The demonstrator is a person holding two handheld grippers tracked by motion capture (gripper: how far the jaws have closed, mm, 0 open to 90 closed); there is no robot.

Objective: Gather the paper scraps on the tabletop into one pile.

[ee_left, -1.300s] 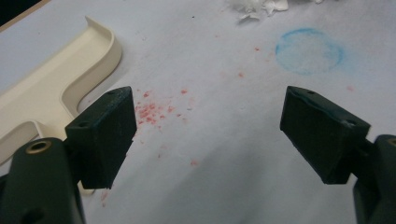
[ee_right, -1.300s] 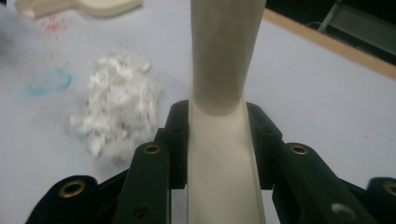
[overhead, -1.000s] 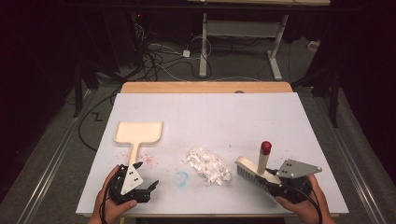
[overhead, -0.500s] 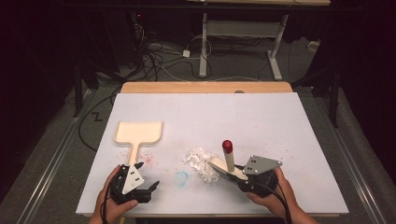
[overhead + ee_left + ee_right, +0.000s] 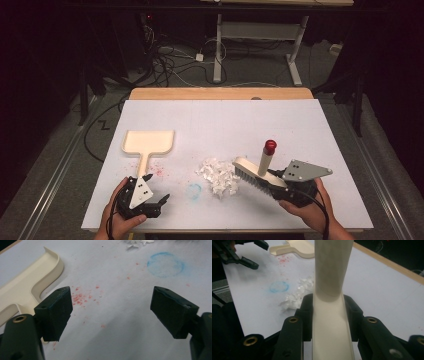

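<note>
**Hand brush**: cream plastic body, dark bristles along the underside, tapered handle ending in a red cap. It sits low on the counter, bristles just right of the paper pile, handle tilted up and away. The right gripper has its jaws pinching the brush body where the handle joins it, as seen close up in the right gripper view. Judged light and rigid; the smooth plastic could twist in the jaws if pushed hard, so the flat, channelled section now gripped looks like the best hold. The bristles will flex.

**Shredded paper pile**: white crumpled scraps, loosely heaped near the counter's front centre. Judged very light and easily scattered; best moved with short, low sweeps, not picked up.

**Dustpan**: cream, shallow, raised rim, flat handle pointing toward the person; lies on the counter left of the pile, well apart from it. Judged light and stiff, likely to slide unless held; the handle is the natural hold.

**Left gripper**: jaws spread wide, nothing between them, hovering just beside the dustpan handle's end.

**Counter marks**: red specks and a blue ring.
</note>
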